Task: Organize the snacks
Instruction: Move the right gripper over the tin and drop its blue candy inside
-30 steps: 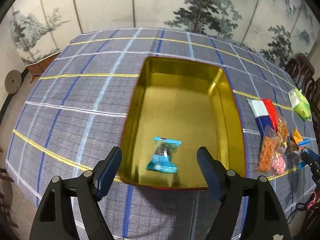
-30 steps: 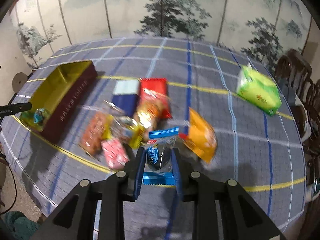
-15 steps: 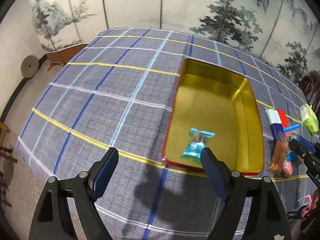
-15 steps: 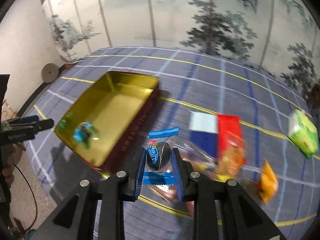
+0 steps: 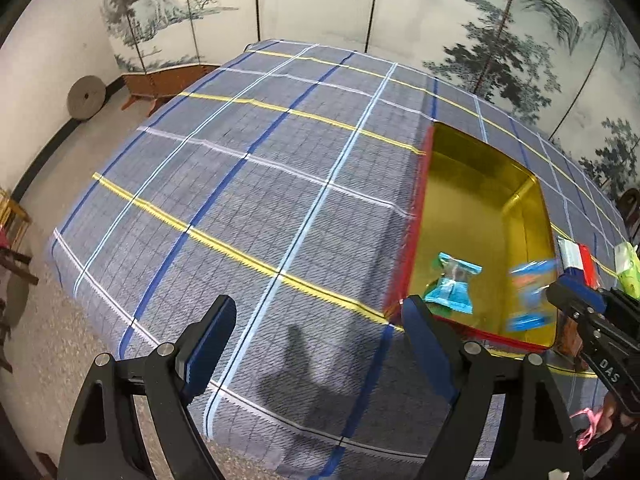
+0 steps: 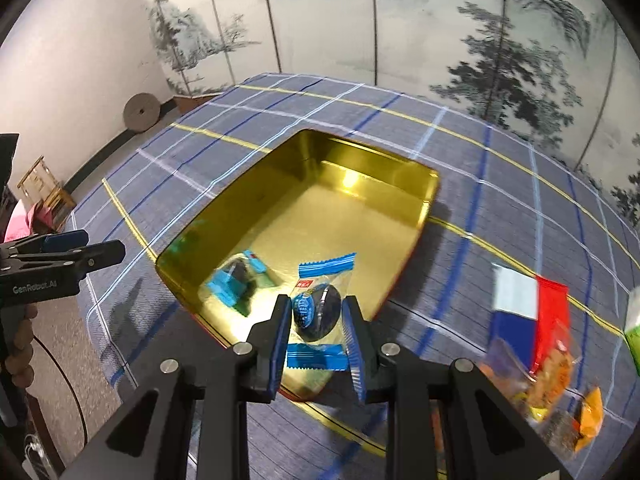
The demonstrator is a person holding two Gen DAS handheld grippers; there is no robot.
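A gold tin with red outer walls lies open on the plaid tablecloth. In its near corner rests a blue-wrapped snack, also visible in the left wrist view. My right gripper is shut on a second blue-wrapped dark snack, jaws closing tighter, and holds it above the tin's near edge. The left wrist view shows that packet blurred over the tin, with the right gripper behind it. My left gripper is open and empty over bare cloth left of the tin.
Right of the tin lies a pile of snacks: a red, white and blue packet, a clear bag of orange pieces, an orange packet and a green bag. The table's edge and the floor are near left; a painted screen stands behind.
My right gripper has carried the blue packet left from the snack pile to above the tin. My left gripper has drifted left, away from the tin, and its jaws stand slightly wider.
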